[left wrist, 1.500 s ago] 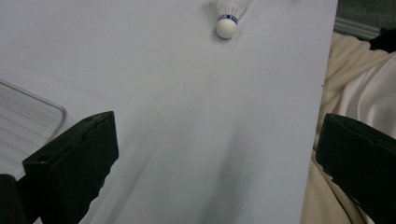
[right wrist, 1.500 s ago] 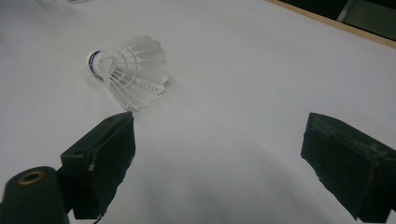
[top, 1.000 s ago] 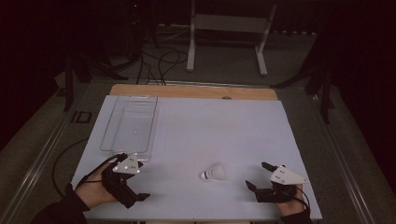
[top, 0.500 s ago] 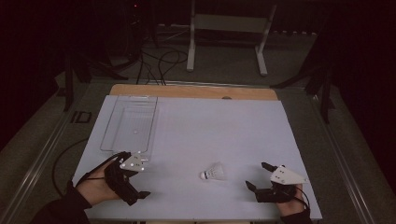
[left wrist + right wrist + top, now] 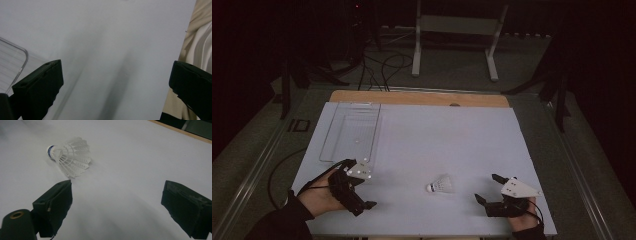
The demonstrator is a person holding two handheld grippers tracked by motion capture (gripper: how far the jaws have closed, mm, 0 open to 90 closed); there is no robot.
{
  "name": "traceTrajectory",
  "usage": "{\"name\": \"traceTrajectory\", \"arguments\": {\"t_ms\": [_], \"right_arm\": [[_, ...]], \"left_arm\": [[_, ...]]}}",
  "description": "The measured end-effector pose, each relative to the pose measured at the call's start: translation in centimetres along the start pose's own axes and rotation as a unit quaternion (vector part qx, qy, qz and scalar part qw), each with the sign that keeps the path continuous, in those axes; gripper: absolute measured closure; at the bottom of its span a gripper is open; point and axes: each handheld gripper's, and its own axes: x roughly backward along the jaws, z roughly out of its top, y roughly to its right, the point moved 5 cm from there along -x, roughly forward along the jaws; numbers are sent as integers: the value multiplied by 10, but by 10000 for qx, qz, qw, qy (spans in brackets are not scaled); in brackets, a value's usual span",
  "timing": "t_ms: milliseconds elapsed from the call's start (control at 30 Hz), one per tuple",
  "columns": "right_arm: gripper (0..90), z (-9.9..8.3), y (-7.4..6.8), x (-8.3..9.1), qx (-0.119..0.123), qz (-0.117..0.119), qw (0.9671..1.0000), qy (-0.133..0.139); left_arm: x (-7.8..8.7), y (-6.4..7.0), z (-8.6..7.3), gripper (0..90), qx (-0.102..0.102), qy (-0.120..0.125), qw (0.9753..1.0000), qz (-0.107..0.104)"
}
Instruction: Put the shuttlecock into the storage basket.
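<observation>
Since a second ago our left gripper (image 5: 356,186) drifted slightly toward six o'clock; both grippers are spread, empty. Shuttlecock (image 5: 441,184) lies untouched at nine o'clock of our right gripper (image 5: 488,190); grasping remains.

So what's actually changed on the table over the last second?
Very little. The left gripper has slid slightly back toward the person, away from the clear tray. The right gripper has stayed put, jaws open, and the shuttlecock lies untouched where it was. Nothing was taken hold of.
</observation>
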Motion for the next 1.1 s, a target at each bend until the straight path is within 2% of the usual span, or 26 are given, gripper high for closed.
{"name": "traceTrajectory", "arguments": {"t_ms": [133,333,833,1100], "right_arm": [[99,0,0,0,11,4,10000,3],[99,0,0,0,21,-3,10000,4],[99,0,-1,0,14,22,10000,-6],[99,0,-1,0,30,15,10000,5]], "left_arm": [[-1,1,6,1,41,1,9999,-93],[-2,2,12,1,-26,-127,9998,-137],[-11,6,28,1,-265,-252,9990,-271],[-13,10,39,1,-403,-187,9983,-364]]}}
